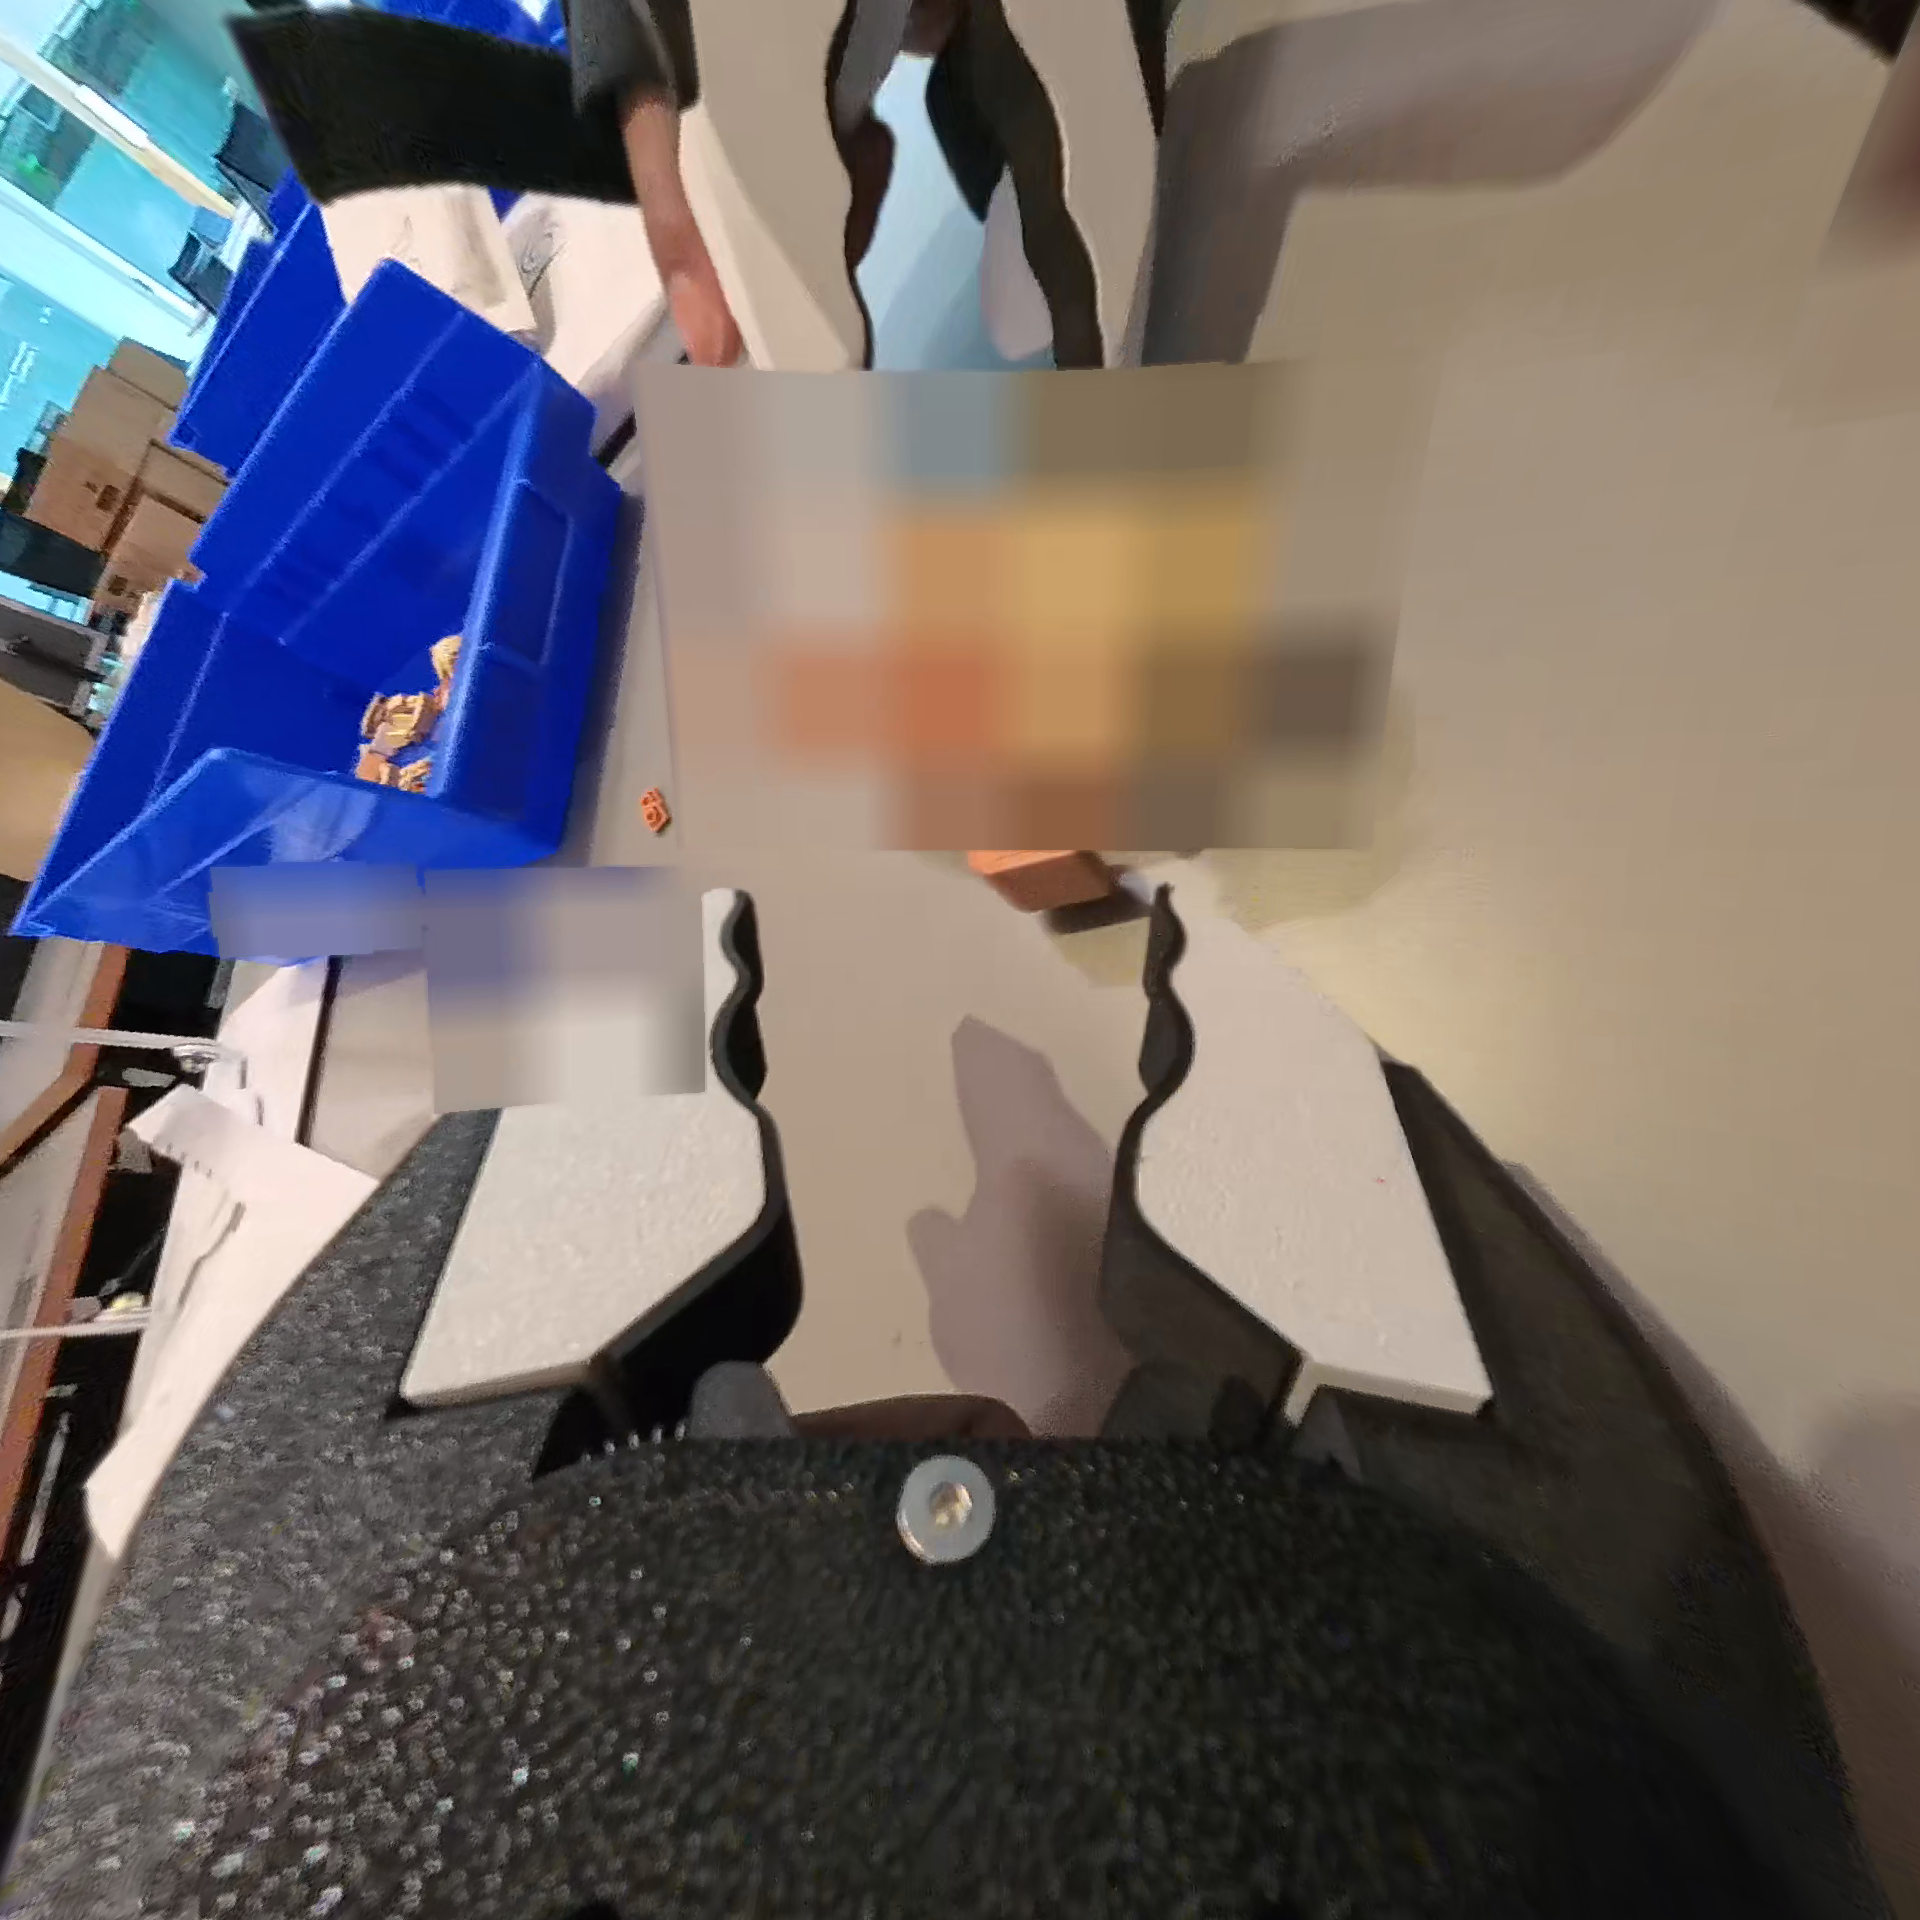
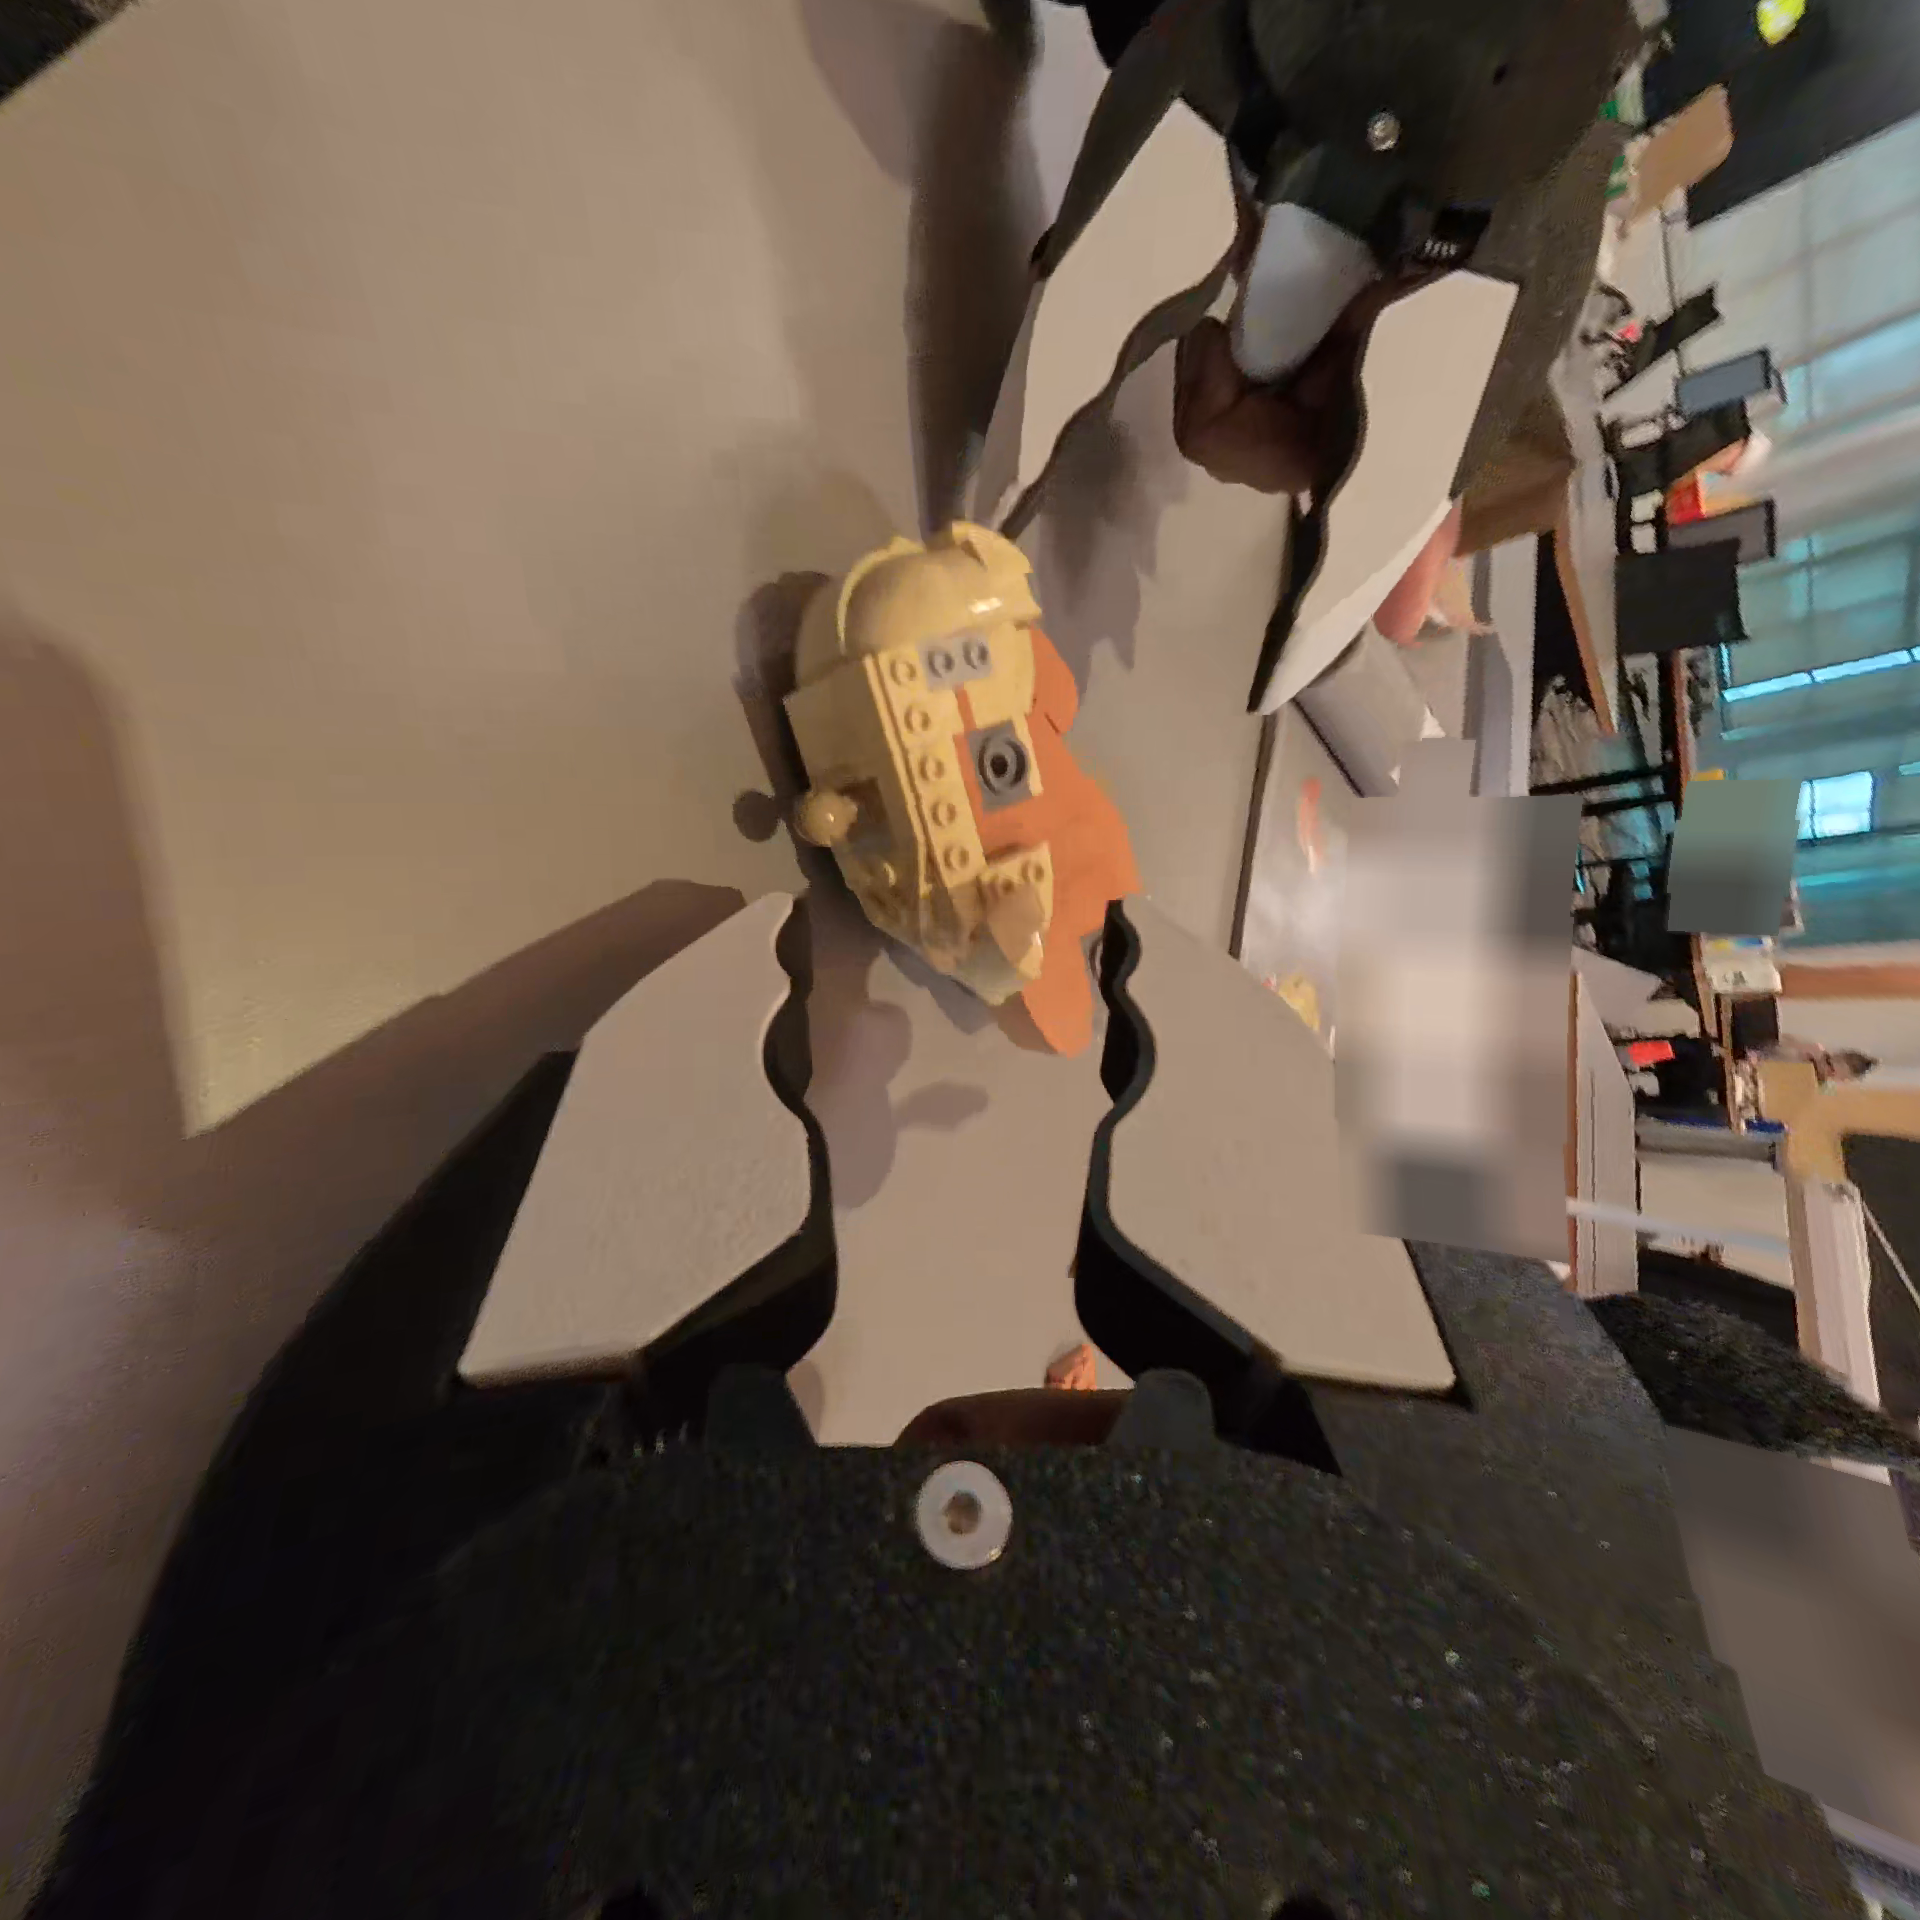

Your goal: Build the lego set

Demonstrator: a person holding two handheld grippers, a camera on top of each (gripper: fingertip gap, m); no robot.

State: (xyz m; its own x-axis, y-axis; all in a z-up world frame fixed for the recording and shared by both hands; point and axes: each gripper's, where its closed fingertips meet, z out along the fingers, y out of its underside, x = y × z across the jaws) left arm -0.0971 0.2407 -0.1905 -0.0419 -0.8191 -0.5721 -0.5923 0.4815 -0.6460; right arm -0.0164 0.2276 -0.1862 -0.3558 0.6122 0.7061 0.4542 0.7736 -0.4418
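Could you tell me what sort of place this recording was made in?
Probably a lab or workshop: blue parts bins beside the white table, stacked cardboard boxes, and equipment racks by large windows.

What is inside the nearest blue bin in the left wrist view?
The blue bin holds a small cluster of tan and orange lego pieces near its front corner. The bin's walls hide the rest of its floor.

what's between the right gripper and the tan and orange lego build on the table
Nothing visible. The lego build lies on the bare white table just ahead of the open right gripper, its orange end close by one finger's tip. The left gripper comes in from the far side and does not cross that gap.
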